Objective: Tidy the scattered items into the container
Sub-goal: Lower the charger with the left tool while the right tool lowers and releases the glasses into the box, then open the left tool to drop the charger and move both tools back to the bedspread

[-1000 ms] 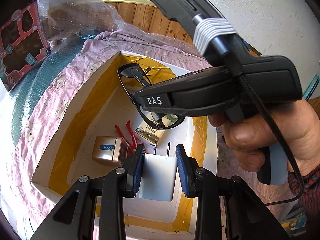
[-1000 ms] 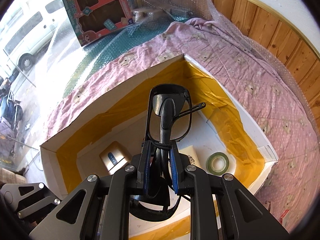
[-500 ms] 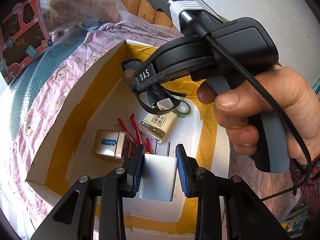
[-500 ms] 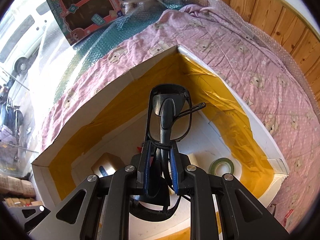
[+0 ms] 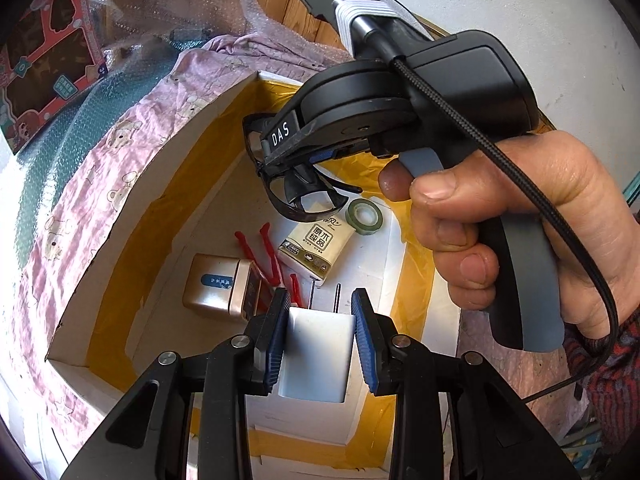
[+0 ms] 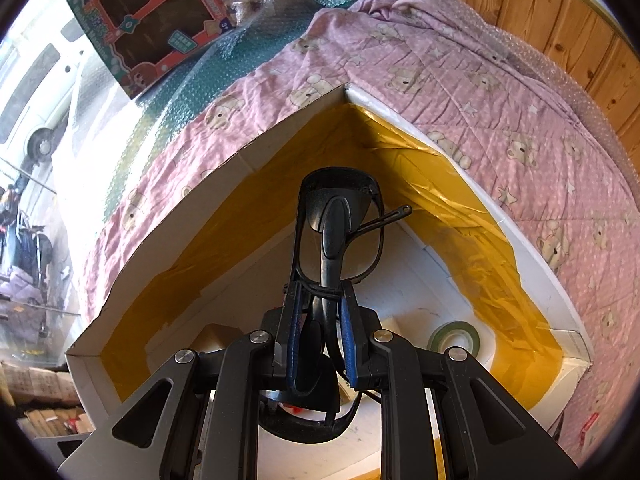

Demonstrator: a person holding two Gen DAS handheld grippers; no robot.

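A white cardboard box (image 5: 224, 100) lined with yellow tape sits on a pink bear-print blanket. My left gripper (image 5: 322, 316) is shut on a white plug charger (image 5: 316, 356), its prongs pointing into the box. My right gripper (image 6: 320, 304) is shut on folded black glasses (image 6: 340, 216) and holds them low inside the box (image 6: 280, 124). In the left wrist view a hand grips the right tool, with the glasses (image 5: 304, 196) hanging above a tissue pack (image 5: 316, 244).
On the box floor lie a gold case (image 5: 220, 284), red clips (image 5: 264, 256) and a green tape roll (image 5: 364, 216). A toy box (image 6: 148, 16) and bubble wrap lie beyond the blanket (image 6: 460, 92). Wood panelling backs the scene.
The right gripper has carried the glasses lower and deeper into the box, toward the tissue pack. The left gripper keeps the charger over the box's near edge.
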